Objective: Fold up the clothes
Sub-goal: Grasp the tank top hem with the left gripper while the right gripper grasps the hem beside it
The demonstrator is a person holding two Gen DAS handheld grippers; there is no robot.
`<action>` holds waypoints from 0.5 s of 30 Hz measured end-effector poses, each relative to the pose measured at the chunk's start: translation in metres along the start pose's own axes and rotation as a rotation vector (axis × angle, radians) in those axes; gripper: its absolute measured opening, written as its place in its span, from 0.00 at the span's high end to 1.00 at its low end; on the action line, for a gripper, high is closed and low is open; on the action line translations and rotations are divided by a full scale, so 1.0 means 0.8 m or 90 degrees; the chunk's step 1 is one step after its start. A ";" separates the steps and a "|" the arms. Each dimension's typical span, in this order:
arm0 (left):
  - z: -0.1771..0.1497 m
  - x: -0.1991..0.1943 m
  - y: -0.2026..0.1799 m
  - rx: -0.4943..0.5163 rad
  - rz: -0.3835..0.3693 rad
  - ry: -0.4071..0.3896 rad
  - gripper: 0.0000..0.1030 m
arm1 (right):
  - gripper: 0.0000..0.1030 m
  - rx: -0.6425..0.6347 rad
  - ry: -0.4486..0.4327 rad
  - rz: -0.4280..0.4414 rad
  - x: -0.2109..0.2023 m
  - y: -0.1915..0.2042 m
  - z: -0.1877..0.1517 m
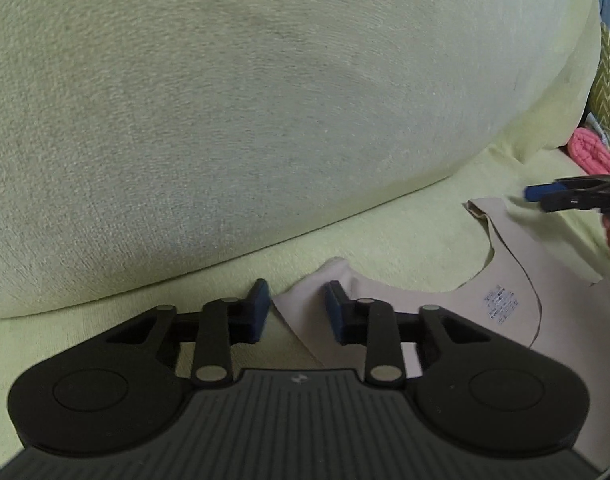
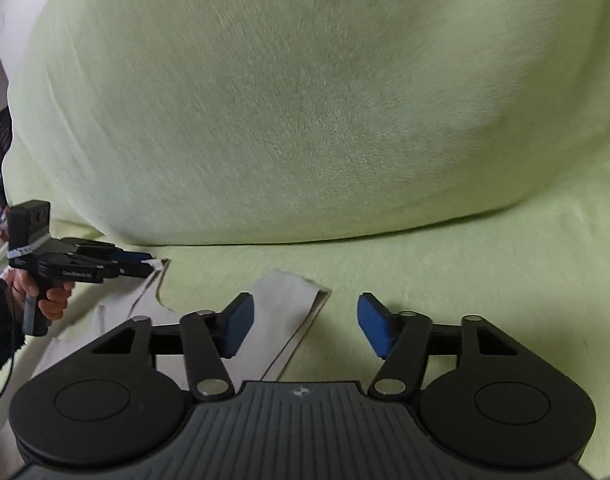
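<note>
Left wrist view: my left gripper (image 1: 297, 306) sits low over the near shoulder strap (image 1: 337, 270) of a beige tank top (image 1: 497, 280). The garment lies flat on a lime-green sofa cover (image 1: 385, 240), neckline toward the backrest, printed label (image 1: 501, 306) showing inside the back. Jaws spread, strap tip between the blue pads (image 1: 259, 310), nothing pinched yet. Far right, my right gripper (image 1: 545, 194) hangs near the other strap; the pads look close together from here, but the edge is blurred and I do not trust it. A pink cloth (image 1: 591, 150) is tucked in the corner.

Right wrist view: the right gripper's jaws stand wide apart, the second strap (image 2: 289, 300) lying just inside the left pad and off-centre. The left gripper (image 2: 143, 264) shows side-on at that other strap, held by my hand (image 2: 51, 296).

Judgement: this is the strap-grab before the first fold. I would shift right to centre that strap, drop both pads onto the cloth, and close on both layers without catching the sofa cover. Thin fabric; a shallow bite may slip.
</note>
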State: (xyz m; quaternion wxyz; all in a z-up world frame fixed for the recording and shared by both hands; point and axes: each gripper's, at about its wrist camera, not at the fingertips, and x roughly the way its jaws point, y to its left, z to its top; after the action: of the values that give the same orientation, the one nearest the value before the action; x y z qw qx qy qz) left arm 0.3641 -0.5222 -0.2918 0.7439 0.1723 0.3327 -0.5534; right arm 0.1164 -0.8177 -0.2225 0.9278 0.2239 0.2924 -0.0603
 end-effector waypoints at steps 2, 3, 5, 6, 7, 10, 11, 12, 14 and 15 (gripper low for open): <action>0.001 0.001 -0.001 0.004 -0.004 -0.004 0.82 | 0.51 -0.014 0.016 0.002 0.017 -0.004 0.007; 0.002 0.002 -0.001 0.006 -0.006 -0.005 0.83 | 0.53 -0.019 0.025 0.010 0.026 -0.007 0.011; 0.003 0.003 -0.002 0.011 -0.010 -0.009 0.90 | 0.56 -0.026 0.048 0.022 0.045 -0.009 0.019; 0.004 0.003 -0.003 0.013 -0.012 -0.011 0.91 | 0.56 -0.035 0.054 0.027 0.052 -0.008 0.022; 0.004 0.004 -0.003 0.015 -0.014 -0.013 0.93 | 0.56 -0.044 0.060 0.032 0.059 -0.006 0.025; 0.006 0.004 -0.005 0.023 -0.017 -0.017 0.94 | 0.80 -0.077 0.083 0.041 0.073 0.005 0.030; 0.006 0.005 -0.008 0.028 -0.015 -0.018 0.94 | 0.95 -0.088 0.091 0.044 0.076 0.008 0.031; 0.006 0.005 -0.010 0.033 -0.014 -0.019 0.95 | 0.96 -0.095 0.096 0.049 0.078 0.012 0.031; 0.008 0.005 -0.016 0.041 -0.005 -0.017 0.96 | 0.97 -0.110 0.093 0.034 0.077 0.022 0.033; 0.009 0.004 -0.019 0.043 -0.001 -0.015 0.96 | 0.97 -0.117 0.087 0.020 0.075 0.028 0.033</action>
State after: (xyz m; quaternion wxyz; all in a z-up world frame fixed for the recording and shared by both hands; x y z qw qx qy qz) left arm 0.3526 -0.5344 -0.2871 0.7413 0.1905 0.3048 -0.5668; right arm 0.1847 -0.8085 -0.2293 0.9231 0.1459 0.3557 -0.0033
